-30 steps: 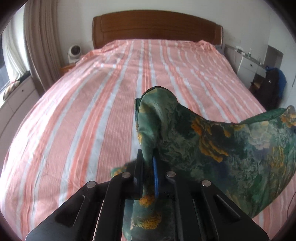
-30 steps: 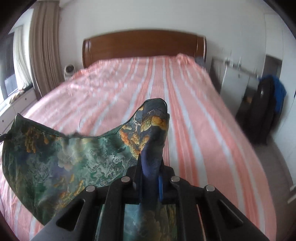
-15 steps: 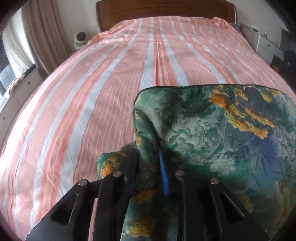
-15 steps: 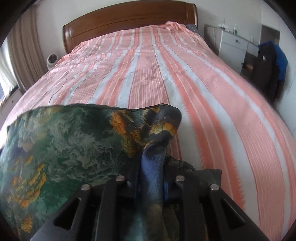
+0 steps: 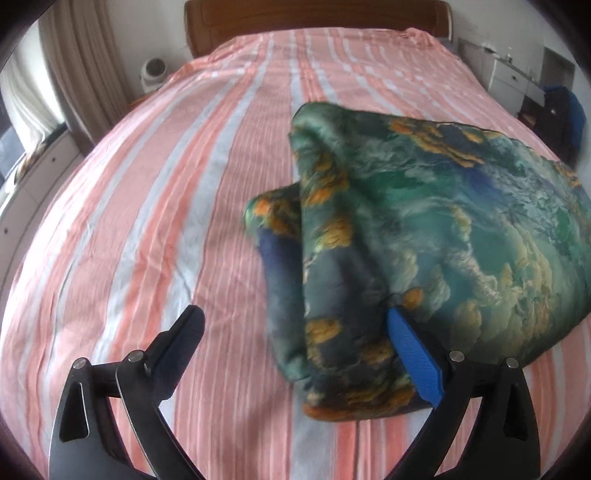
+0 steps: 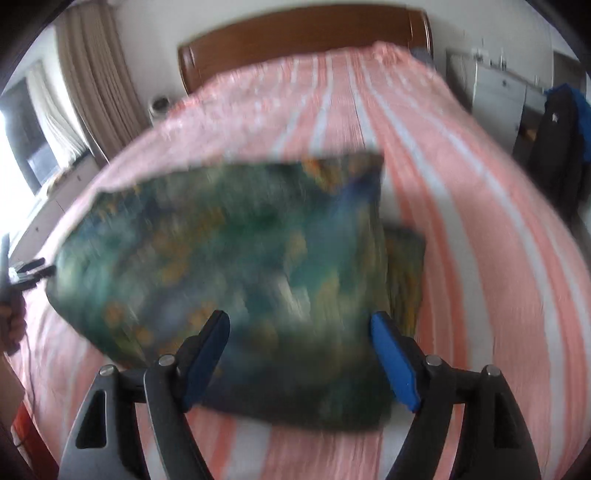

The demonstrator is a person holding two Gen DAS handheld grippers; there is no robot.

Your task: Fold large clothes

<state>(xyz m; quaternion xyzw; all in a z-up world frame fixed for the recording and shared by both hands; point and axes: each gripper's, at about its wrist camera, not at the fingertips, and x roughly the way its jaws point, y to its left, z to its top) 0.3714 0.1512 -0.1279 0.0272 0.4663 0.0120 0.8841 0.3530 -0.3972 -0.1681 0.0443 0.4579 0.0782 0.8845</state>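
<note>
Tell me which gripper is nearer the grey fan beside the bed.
Left. The left gripper is over the folded green patterned garment's end nearer the grey fan; the right gripper is over the garment's far end.

We're looking into a home bedroom: a striped bed (image 5: 184,221) is filling the view, wooden headboard (image 5: 314,18) at twelve o'clock, curtains (image 5: 81,66) hanging at ten.

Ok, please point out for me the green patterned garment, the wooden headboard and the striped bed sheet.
green patterned garment (image 5: 461,229), left wrist view, on its top folded layer.
wooden headboard (image 6: 295,40), right wrist view, on its middle panel.
striped bed sheet (image 5: 147,221), left wrist view, on a bare part.
</note>
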